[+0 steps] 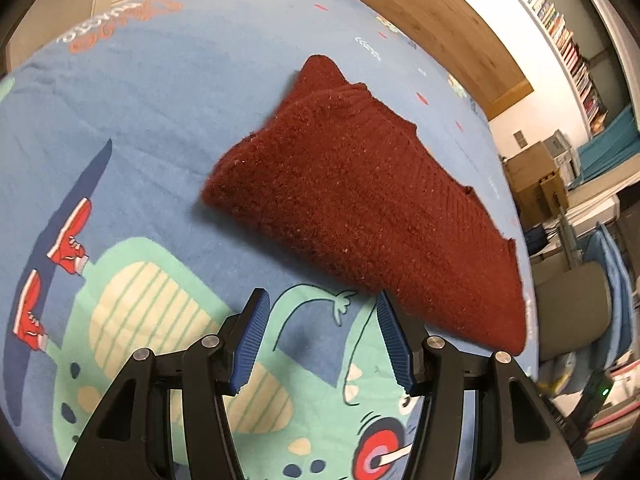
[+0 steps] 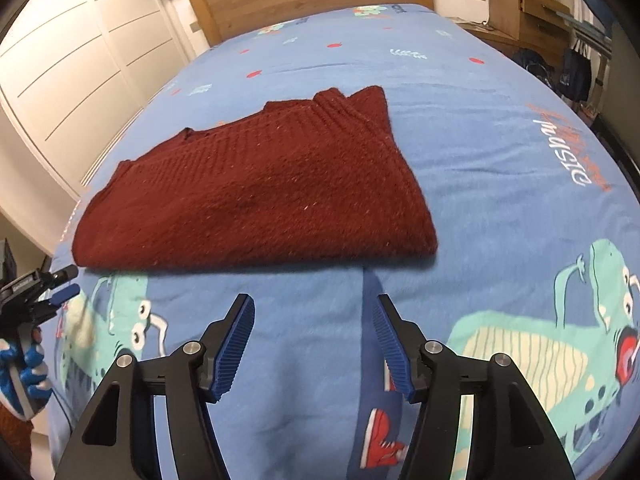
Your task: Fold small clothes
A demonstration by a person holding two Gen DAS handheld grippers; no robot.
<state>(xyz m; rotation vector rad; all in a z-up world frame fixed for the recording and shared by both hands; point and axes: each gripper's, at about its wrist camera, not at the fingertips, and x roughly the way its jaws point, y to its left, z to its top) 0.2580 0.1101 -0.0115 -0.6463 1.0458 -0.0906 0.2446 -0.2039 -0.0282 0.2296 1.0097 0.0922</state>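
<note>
Right wrist view shows the folded maroon sweater point(image 2: 256, 188) flat on the bedspread point(image 2: 500, 152), both the right gripper point(image 2: 314, 312) and left gripper point(image 1: 320, 308) spread and empty, so the next fold wants each to pinch a near corner squarely.

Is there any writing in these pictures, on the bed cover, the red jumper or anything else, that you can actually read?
Bed cover, white and orange lettering: seen upside down and blurred; no word reads for certain.
The same sort of lettering in the left wrist view: also upside down, unreadable.
Left gripper, small white label on its black body: too small to read.
Book spines on the shelf: too small to read.
Red jumper: no writing shows.
</note>
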